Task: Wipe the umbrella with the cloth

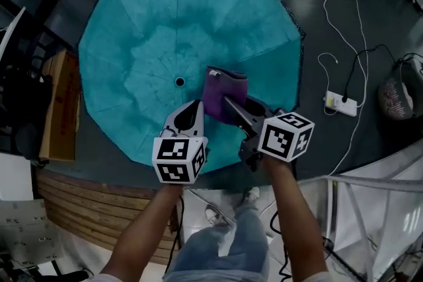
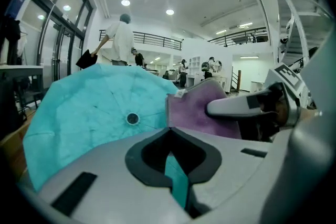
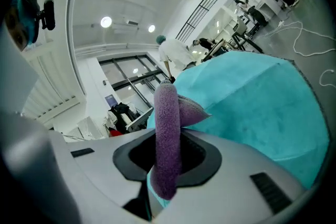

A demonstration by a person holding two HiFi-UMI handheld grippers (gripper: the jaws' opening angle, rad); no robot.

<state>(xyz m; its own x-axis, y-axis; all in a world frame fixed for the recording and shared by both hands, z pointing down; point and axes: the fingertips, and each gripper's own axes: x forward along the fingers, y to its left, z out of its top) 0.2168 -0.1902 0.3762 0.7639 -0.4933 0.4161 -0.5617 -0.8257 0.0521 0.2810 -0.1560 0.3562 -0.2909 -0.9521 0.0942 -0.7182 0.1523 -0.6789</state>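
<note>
A teal open umbrella [image 1: 145, 43] lies canopy-up on the dark floor, its round cap [image 1: 180, 82] near the middle. A purple cloth [image 1: 225, 92] rests on the canopy just right of the cap. My right gripper [image 1: 229, 102] is shut on the cloth, which stands folded between its jaws in the right gripper view [image 3: 167, 113]. My left gripper [image 1: 196, 105] hovers over the canopy beside the cloth, its jaws closed tip to tip [image 2: 168, 131]. Only teal umbrella fabric [image 2: 89, 107] shows through the slit. The cloth [image 2: 194, 110] and the right gripper's finger [image 2: 241, 106] appear there too.
A white power strip [image 1: 342, 102] with trailing white cables lies right of the umbrella, a dark bag [image 1: 400, 92] beyond it. A wooden box [image 1: 61, 105] sits at the left edge. Wooden slats [image 1: 86, 201] and a white frame [image 1: 370, 208] flank my legs.
</note>
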